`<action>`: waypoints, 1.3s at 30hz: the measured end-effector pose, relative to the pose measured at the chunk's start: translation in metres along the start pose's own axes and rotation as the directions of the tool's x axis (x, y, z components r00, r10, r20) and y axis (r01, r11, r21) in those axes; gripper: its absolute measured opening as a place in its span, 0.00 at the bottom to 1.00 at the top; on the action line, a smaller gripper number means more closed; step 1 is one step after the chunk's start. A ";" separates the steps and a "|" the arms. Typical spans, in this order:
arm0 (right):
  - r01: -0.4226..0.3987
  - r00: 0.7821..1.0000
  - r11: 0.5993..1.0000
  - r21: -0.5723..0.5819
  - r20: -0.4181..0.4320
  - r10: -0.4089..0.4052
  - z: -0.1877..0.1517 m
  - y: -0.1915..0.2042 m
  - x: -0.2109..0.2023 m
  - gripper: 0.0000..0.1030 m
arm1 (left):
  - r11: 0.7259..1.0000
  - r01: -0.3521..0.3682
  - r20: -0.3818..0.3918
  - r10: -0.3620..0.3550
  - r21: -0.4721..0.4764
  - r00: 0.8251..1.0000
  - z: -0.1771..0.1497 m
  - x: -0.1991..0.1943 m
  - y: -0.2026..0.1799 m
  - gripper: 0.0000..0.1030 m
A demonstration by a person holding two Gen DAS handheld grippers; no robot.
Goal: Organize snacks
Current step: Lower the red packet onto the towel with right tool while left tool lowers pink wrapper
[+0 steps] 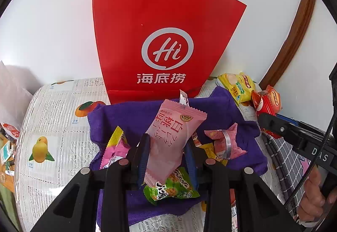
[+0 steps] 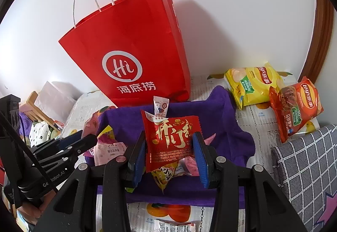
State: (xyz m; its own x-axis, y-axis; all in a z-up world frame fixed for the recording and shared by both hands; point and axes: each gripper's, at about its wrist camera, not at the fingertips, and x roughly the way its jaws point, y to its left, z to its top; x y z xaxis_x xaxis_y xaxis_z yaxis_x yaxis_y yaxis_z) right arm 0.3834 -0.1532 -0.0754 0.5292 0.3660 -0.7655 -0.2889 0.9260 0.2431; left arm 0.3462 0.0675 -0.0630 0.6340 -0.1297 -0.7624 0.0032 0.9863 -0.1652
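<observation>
My left gripper (image 1: 167, 147) is shut on a pink snack packet (image 1: 172, 137) and holds it above the purple cloth (image 1: 134, 116). My right gripper (image 2: 171, 147) is shut on a red snack packet (image 2: 171, 141) above the same cloth (image 2: 223, 113). A tall red paper bag (image 1: 160, 38) stands behind the cloth against the wall; it also shows in the right wrist view (image 2: 130, 52). Several small snacks lie on the cloth: a green packet (image 1: 170, 189), a pink packet (image 1: 225, 145), a pink one (image 1: 113, 154) at left and a small white sachet (image 2: 161, 106).
A yellow chip bag (image 2: 252, 82) and a red chip bag (image 2: 294, 107) lie at the right by the wall. A grey checked cushion (image 2: 305, 168) is at the right edge. The fruit-print tablecloth (image 1: 52, 126) covers the table. Clutter sits off the left edge.
</observation>
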 end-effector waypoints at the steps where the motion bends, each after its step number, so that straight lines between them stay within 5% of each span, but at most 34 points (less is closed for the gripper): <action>1: 0.002 1.000 1.000 0.000 -0.002 -0.002 0.000 0.000 0.001 0.41 | 1.000 0.001 0.001 -0.001 -0.002 1.000 0.000 -0.001 0.001 0.30; 15: 0.009 0.997 1.000 -0.010 -0.072 -0.010 -0.005 0.002 0.021 0.41 | 1.000 0.004 -0.023 -0.004 0.010 1.000 -0.004 0.007 -0.008 0.30; 22: 0.099 0.989 0.994 0.035 -0.113 -0.095 -0.006 -0.014 0.032 0.41 | 1.000 -0.009 -0.047 0.010 0.029 0.999 -0.007 0.017 -0.016 0.30; 39: 0.043 0.993 0.997 0.062 -0.112 -0.036 -0.006 -0.016 0.027 0.36 | 0.999 -0.002 -0.088 0.006 0.044 0.996 -0.011 0.029 -0.022 0.31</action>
State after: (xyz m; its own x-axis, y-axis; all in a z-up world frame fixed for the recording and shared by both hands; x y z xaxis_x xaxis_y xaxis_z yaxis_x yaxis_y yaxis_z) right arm 0.3980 -0.1589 -0.1035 0.4467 0.3200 -0.8355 -0.2156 0.9448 0.2465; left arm 0.3558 0.0410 -0.0884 0.5631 -0.1325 -0.8157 0.0356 0.9900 -0.1362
